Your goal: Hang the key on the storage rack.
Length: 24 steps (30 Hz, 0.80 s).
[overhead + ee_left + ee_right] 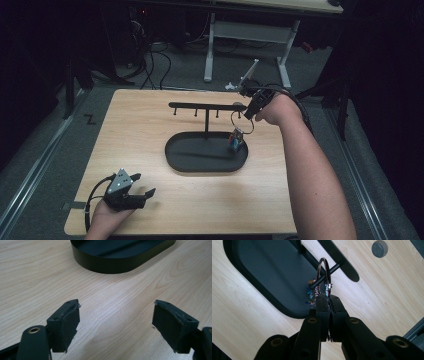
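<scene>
A black stand has a crossbar (200, 105) with short pegs, rising on a post from a black oval tray (206, 152) at mid-table. My right gripper (248, 114) is at the bar's right end, shut on a thin metal ring (242, 121) with a colourful charm (236, 140) dangling over the tray's right end. In the right gripper view the ring (323, 272) stands up from the closed gripper (327, 298), and a peg (334, 267) crosses its opening. My left gripper (145, 183) rests open on the table at the near left with nothing between its fingers (66, 322).
A small grey round disc (379, 248) sits in the tabletop just beyond the bar's right end. The tray's rounded wall (112, 263) lies ahead of the left gripper, with bare wood between. Desk legs and cables stand on the floor behind the table.
</scene>
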Each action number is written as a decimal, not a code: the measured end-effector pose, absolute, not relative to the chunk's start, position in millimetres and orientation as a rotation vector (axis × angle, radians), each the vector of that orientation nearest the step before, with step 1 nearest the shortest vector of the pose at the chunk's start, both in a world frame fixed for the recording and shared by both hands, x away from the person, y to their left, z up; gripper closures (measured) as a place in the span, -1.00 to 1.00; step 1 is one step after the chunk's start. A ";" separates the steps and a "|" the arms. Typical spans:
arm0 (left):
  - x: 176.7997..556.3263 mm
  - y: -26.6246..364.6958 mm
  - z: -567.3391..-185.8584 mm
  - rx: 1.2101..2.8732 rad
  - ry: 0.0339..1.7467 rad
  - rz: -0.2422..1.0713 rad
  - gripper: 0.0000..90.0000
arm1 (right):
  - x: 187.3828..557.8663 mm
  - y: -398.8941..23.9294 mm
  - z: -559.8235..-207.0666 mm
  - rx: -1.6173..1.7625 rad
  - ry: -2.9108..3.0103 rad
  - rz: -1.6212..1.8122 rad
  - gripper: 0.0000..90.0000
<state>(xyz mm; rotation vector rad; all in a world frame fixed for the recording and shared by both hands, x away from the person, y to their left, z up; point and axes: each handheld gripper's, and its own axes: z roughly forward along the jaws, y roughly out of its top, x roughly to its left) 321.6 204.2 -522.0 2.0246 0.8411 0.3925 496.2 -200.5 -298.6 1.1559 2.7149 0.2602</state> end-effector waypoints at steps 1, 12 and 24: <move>321.5 204.3 -521.9 2.028 0.839 0.391 -0.50 | 497.7 -200.9 -299.1 1.162 2.714 0.263 0.95; 321.1 206.6 -521.8 2.021 0.843 0.390 -0.50 | 505.7 -197.3 -302.7 1.143 2.725 0.270 0.94; 321.2 205.8 -522.3 2.022 0.847 0.391 -0.50 | 499.3 -193.6 -298.0 1.140 2.667 0.315 0.77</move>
